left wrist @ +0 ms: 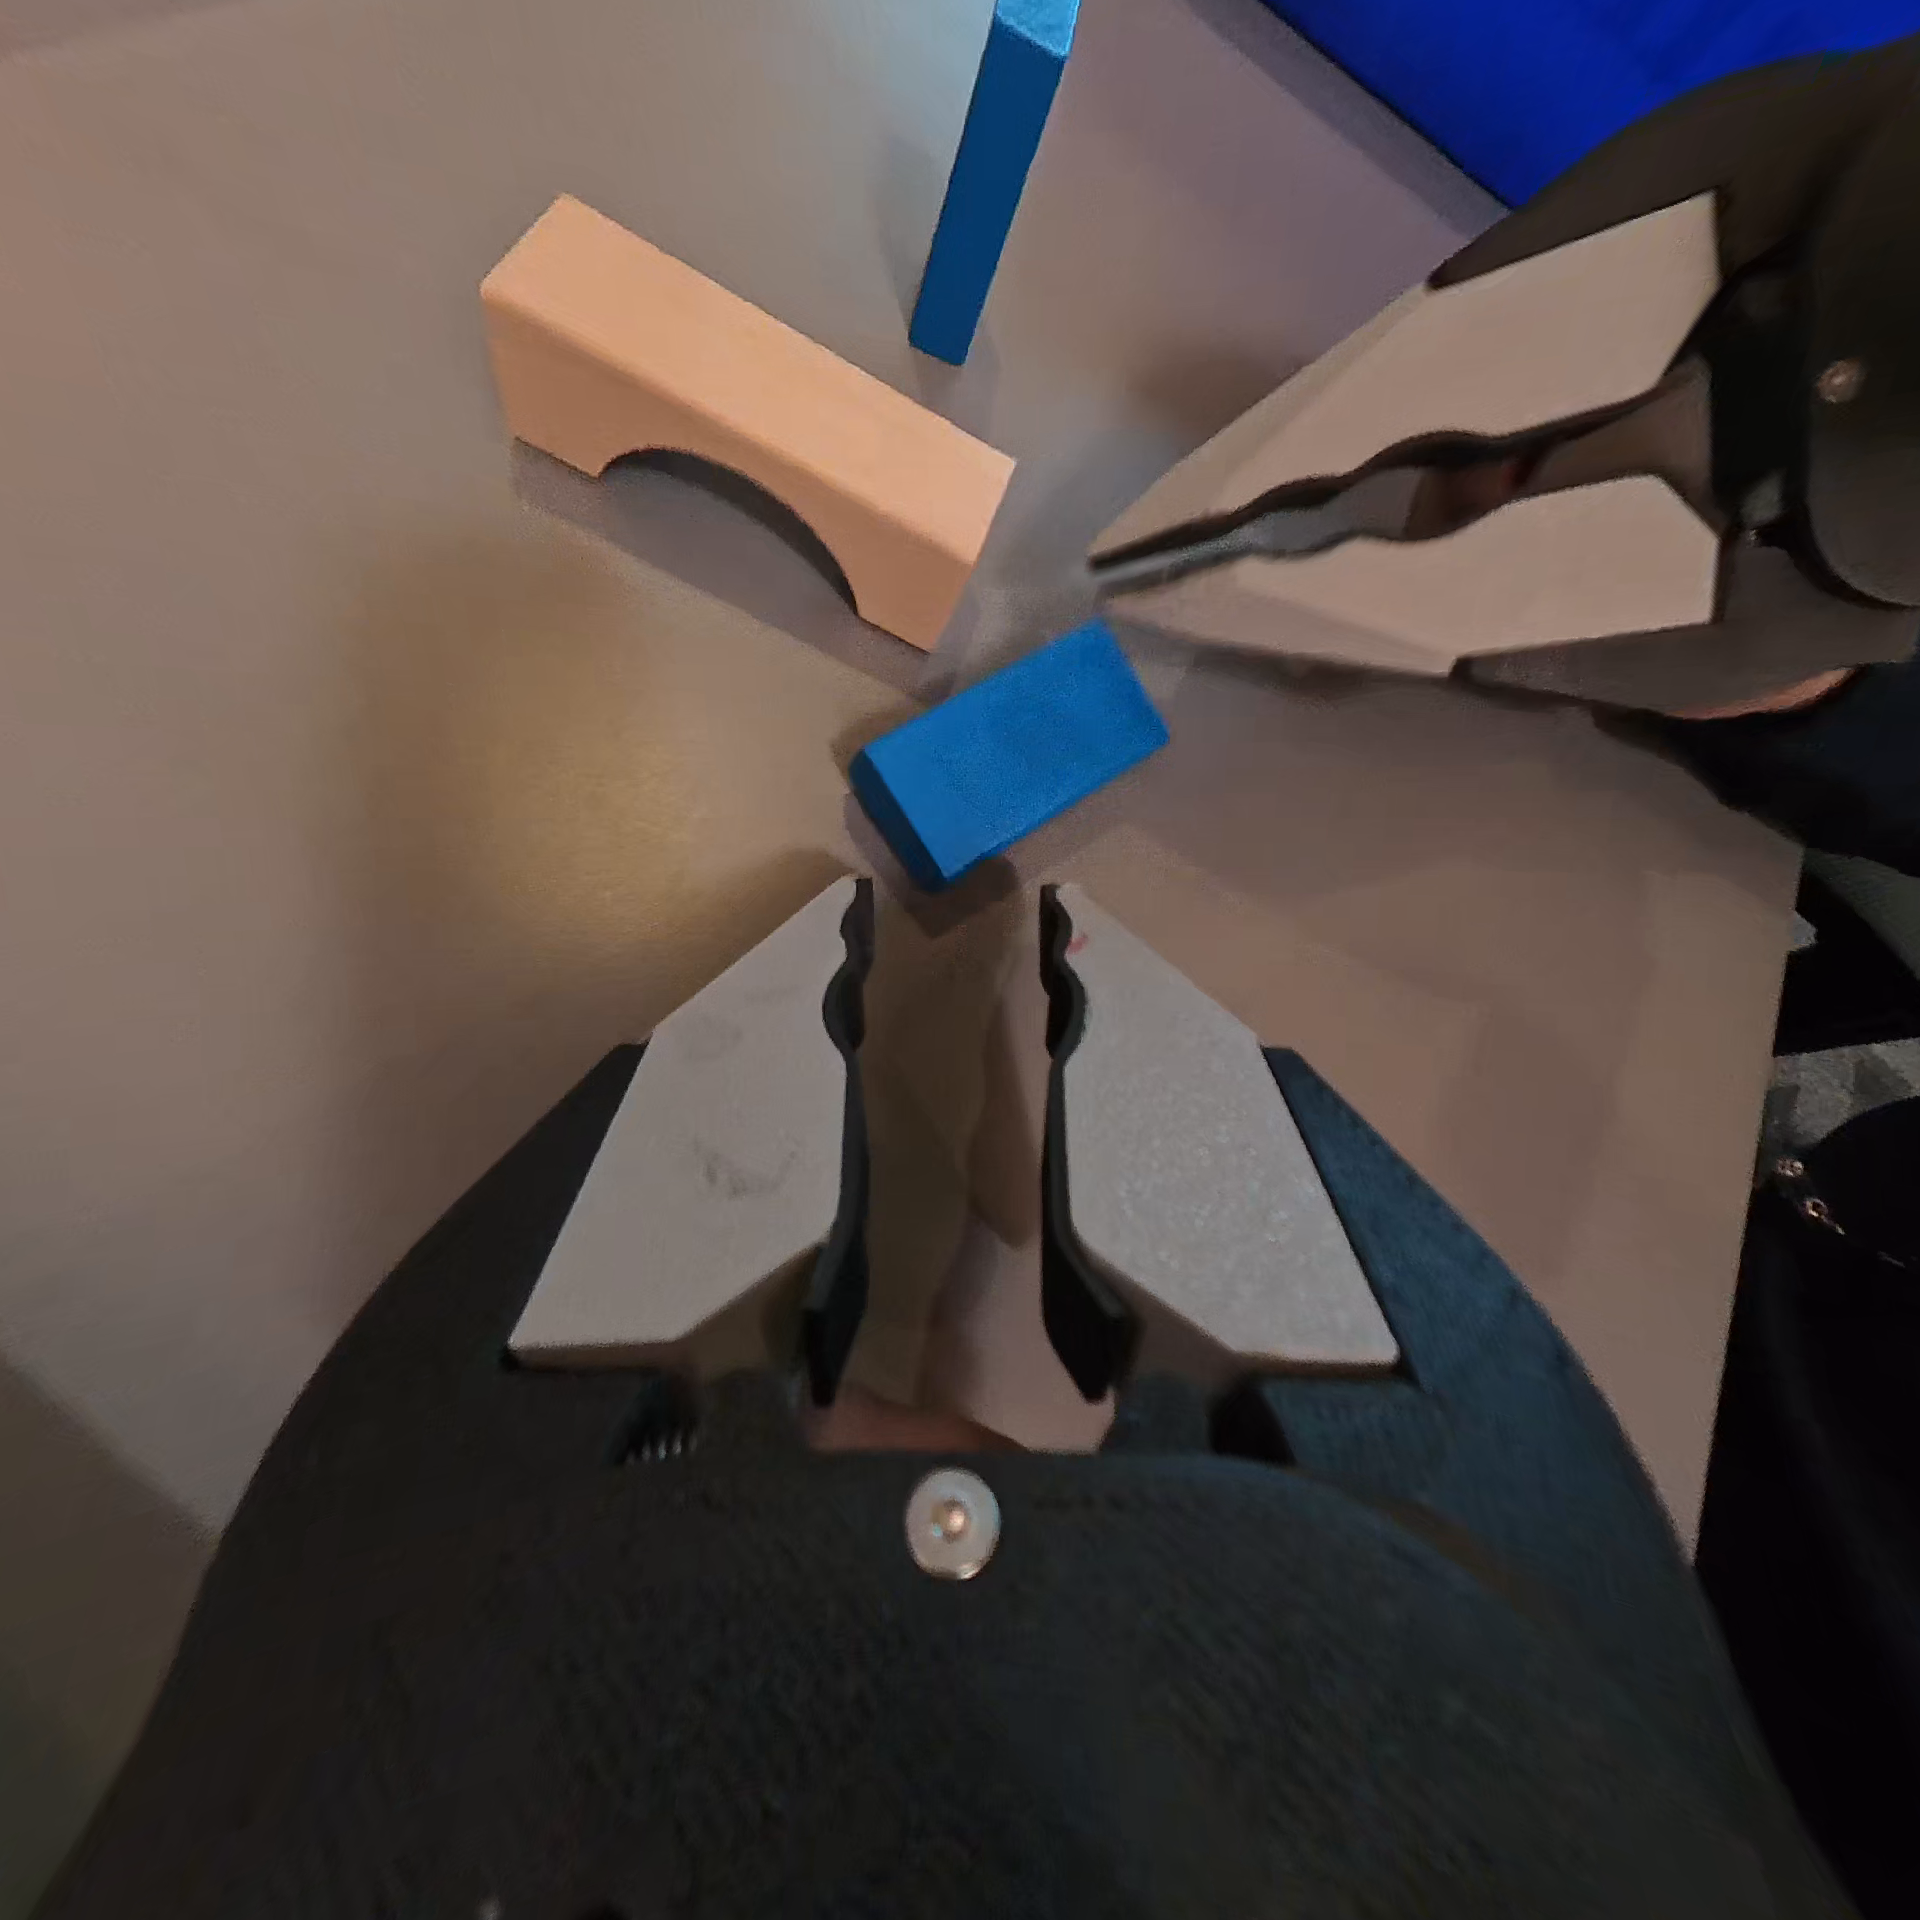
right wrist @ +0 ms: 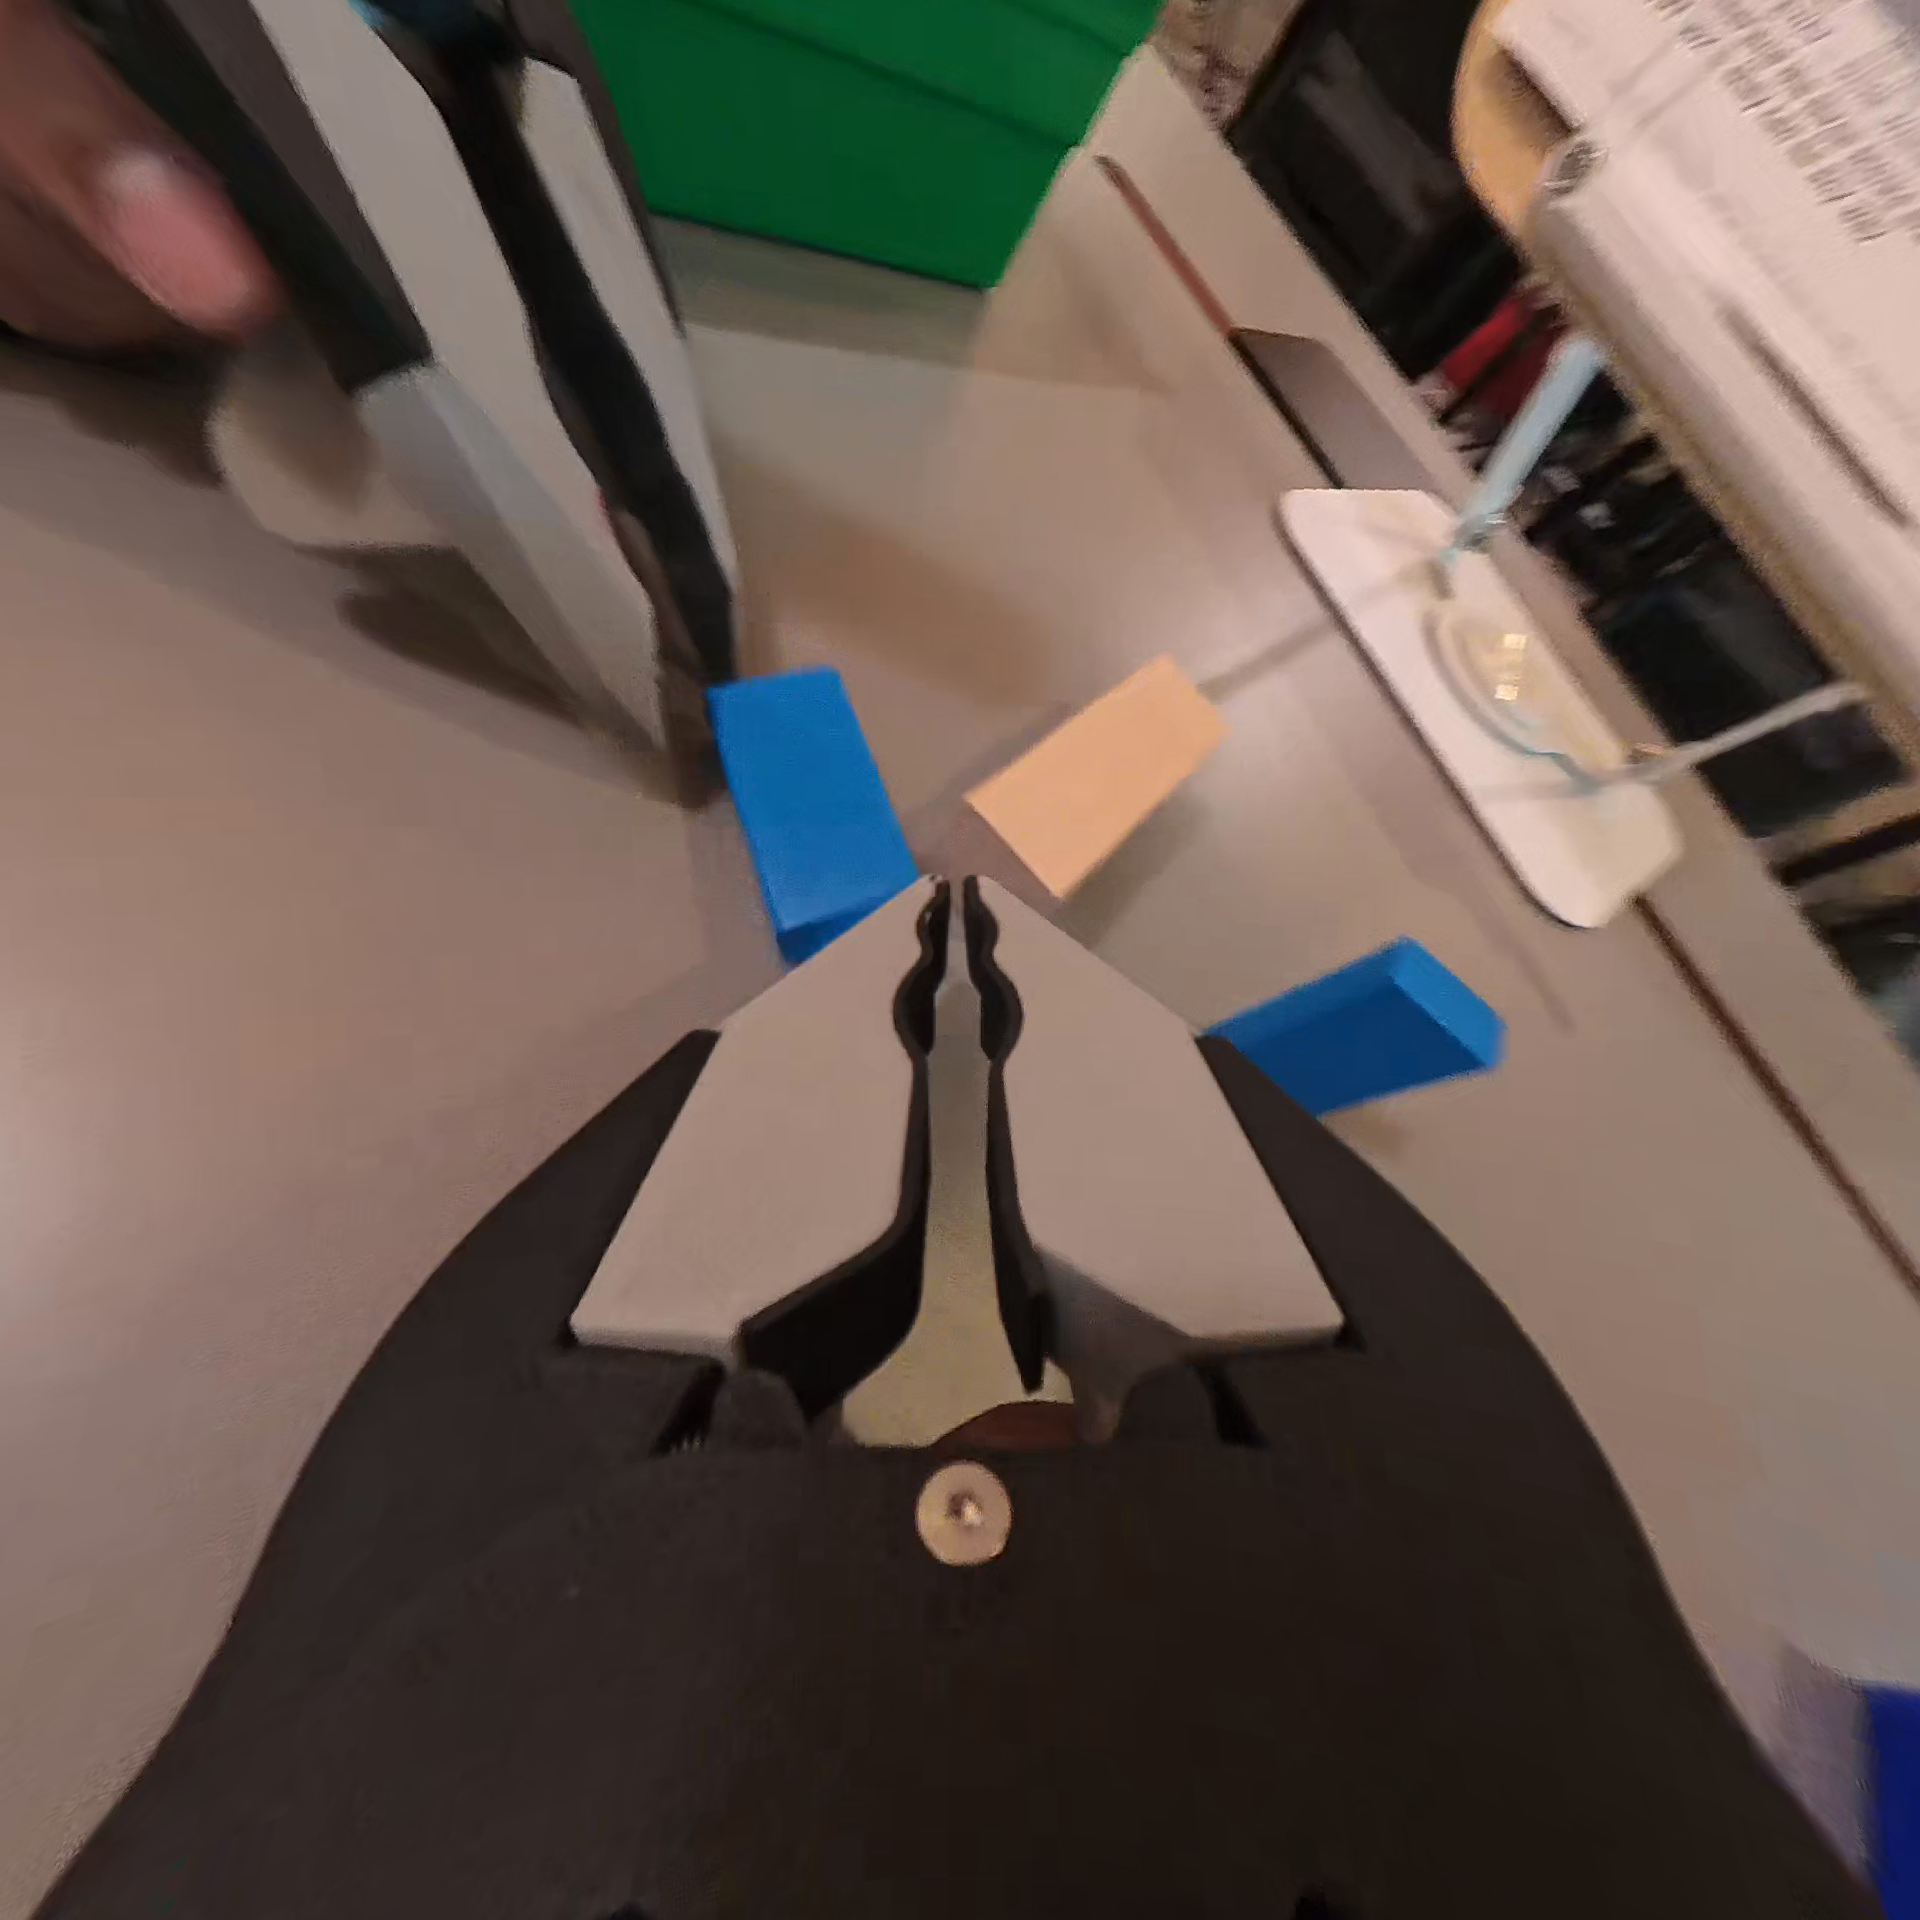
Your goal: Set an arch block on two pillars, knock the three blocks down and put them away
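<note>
Pale wooden arch block (left wrist: 727,416) lies on the grey table (left wrist: 312,727), well apart from a green bin (right wrist: 862,125). One blue pillar (left wrist: 1003,753) lies just beyond the left gripper (left wrist: 951,904), whose fingers stand apart on nothing. A second blue pillar (left wrist: 992,177) lies farther off. Right gripper (right wrist: 954,888), fingers together and bare, reaches over the near pillar.

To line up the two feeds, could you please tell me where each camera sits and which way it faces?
Left wrist view: on the left hand-held gripper, looking down its open fingers at a blue block; the right hand-held gripper enters from the right.
Right wrist view: on the right hand-held gripper, fingers shut; a hand shows.
Shared: arch block, both blue blocks.
</note>
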The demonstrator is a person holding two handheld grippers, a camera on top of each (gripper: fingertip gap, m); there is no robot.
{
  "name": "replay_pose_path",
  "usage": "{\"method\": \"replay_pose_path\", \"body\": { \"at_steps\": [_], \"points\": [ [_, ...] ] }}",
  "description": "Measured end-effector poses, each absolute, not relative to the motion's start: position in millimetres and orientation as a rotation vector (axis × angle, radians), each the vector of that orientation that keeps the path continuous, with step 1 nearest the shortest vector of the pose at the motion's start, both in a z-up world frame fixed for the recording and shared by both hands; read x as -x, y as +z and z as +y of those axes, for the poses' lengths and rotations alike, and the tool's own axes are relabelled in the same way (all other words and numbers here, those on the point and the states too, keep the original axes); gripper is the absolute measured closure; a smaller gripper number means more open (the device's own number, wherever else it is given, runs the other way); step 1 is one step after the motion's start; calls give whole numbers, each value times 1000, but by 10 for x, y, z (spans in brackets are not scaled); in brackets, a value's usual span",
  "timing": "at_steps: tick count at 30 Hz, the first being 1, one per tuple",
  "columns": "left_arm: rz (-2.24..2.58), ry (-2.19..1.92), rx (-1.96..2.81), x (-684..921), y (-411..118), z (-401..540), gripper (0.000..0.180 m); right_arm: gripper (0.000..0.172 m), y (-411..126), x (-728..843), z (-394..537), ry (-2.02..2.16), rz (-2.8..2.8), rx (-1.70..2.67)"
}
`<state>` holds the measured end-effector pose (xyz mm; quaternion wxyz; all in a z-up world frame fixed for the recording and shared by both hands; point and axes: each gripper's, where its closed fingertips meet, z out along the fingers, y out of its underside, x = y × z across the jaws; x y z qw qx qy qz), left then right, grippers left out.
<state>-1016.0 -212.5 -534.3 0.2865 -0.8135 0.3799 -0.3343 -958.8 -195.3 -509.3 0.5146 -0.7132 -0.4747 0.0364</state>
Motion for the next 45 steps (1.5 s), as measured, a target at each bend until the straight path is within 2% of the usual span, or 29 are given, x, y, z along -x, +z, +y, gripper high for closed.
{"method": "replay_pose_path", "body": {
  "at_steps": [4,21,26,34,37,39,41,43,45],
  "points": [
    [921,-792,2189,10251,-5348,-1946,151,165,-5089,9272,-1861,26,-1073,1762],
    [692,-648,2134,10463,-5218,-1694,141,138,-4986,8758,-1594,205,-710,1906],
    [691,-648,2118,10455,-5195,-1698,141,125,-4896,8942,-1663,349,-728,1848],
    [696,-652,2134,10426,-5219,-1704,141,126,-4947,9541,-1662,446,-811,1861],
    [698,-654,2126,10420,-5210,-1707,141,116,-5081,9700,-1532,403,-813,1953],
    [697,-657,2127,10420,-5210,-1707,141,117,-5226,9699,-1447,315,-821,2042],
    [697,-661,2130,10418,-5213,-1708,141,128,-5386,9684,-1424,275,-857,2137],
    [699,-660,2131,10417,-5216,-1709,141,138,-5400,9635,-1400,265,-867,2144],
    [701,-659,2130,10415,-5215,-1711,141,140,-5347,9563,-1389,258,-866,2111]
  ]
}}
